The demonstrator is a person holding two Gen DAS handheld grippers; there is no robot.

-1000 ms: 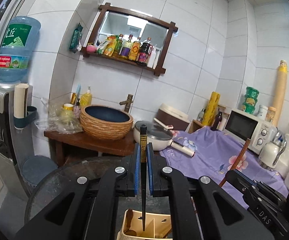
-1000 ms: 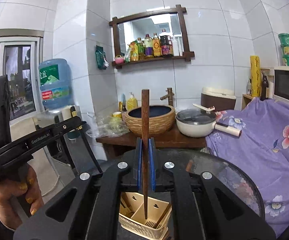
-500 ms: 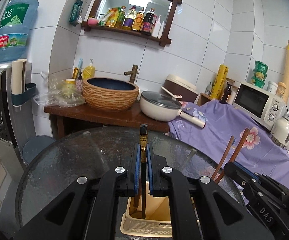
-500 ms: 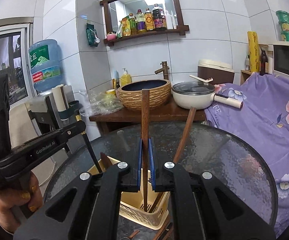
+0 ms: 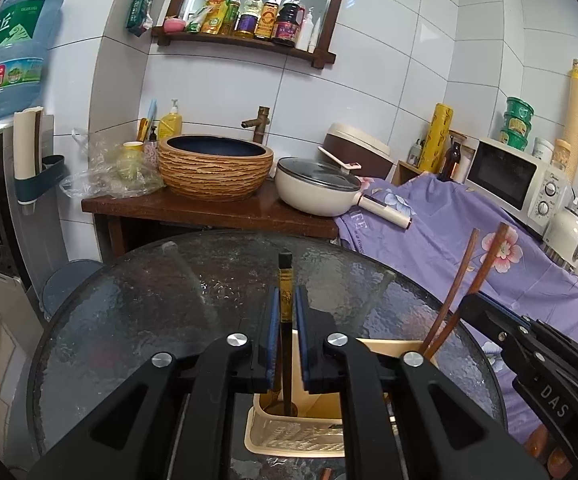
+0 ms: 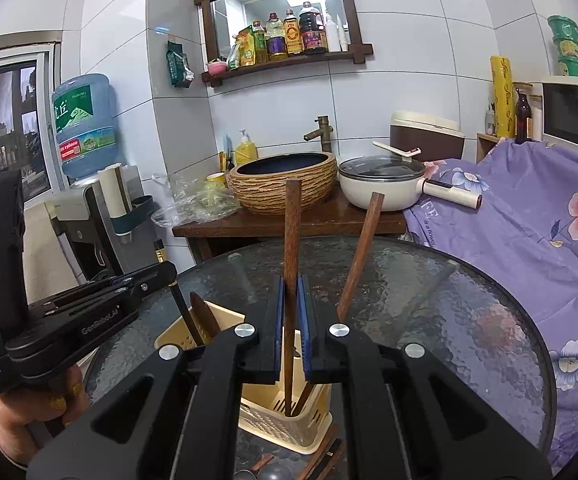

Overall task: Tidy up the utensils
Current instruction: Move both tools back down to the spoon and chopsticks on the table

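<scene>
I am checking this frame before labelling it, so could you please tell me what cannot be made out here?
- Left wrist view: the black chopstick tip inside the cream plastic utensil basket, hidden by the left gripper fingers.
- Right wrist view: loose utensils beside the basket, cut off by the bottom edge and the right gripper.

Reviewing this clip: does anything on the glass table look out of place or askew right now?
Mostly tidy. A few loose utensils lie flat on the glass table by the near side of the cream utensil holder, not yet sorted. One brown chopstick leans sideways in the holder. Nothing looks spilled or damaged.
</scene>
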